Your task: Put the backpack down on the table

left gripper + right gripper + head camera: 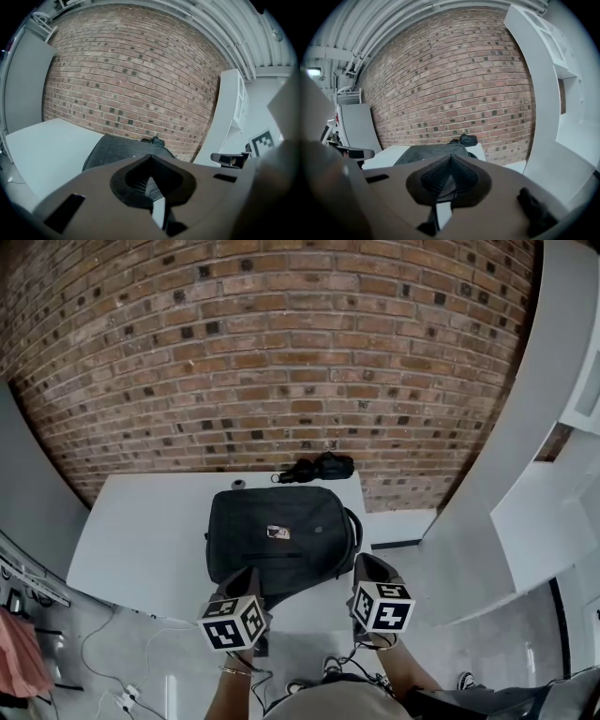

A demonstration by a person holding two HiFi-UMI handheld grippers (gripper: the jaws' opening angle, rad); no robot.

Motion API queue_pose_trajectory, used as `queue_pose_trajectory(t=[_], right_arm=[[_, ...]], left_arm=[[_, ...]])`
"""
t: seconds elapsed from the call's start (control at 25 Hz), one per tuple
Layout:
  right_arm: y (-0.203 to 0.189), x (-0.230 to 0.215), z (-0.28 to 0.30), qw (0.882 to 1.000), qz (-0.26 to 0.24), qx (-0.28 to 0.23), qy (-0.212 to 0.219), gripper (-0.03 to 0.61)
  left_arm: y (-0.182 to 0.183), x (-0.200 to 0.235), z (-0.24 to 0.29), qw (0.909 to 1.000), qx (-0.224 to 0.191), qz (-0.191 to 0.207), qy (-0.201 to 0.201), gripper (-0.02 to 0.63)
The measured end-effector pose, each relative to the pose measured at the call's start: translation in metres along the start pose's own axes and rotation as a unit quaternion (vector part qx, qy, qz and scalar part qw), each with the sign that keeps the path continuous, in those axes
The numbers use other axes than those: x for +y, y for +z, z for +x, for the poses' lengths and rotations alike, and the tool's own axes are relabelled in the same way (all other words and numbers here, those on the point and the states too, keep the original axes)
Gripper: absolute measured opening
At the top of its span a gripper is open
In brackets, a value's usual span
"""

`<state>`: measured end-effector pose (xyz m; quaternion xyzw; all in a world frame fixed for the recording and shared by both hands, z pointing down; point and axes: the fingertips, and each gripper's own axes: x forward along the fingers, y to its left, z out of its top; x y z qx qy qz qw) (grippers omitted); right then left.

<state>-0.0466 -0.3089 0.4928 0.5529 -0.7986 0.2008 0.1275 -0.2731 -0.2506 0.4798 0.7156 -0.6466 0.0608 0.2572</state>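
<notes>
A dark grey backpack (281, 535) lies flat on the white table (141, 531), its front panel up and a strap loop at its right side. My left gripper (246, 575) is at the backpack's near edge, shut, with nothing between its tips. My right gripper (367, 563) is by the backpack's near right corner, also shut and holding nothing. In the left gripper view the closed left gripper (150, 157) points at the backpack (117, 147). In the right gripper view the right gripper (450, 157) is closed, with the backpack (431, 152) beyond it. Whether either touches the bag I cannot tell.
A small black bundle (314, 468) lies at the table's far edge against the brick wall (281, 352). A little round object (238, 484) sits beside it. White shelving (525, 427) stands to the right. Cables (122, 652) trail on the floor at the lower left.
</notes>
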Motion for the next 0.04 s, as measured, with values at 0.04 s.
queue_pose_trajectory(t=[0.04], right_arm=[[0.0007, -0.0016, 0.0004, 1.000, 0.000, 0.000, 0.000, 0.031]], left_arm=[[0.0007, -0.0015, 0.0014, 1.0000, 0.000, -0.001, 0.000, 0.012]])
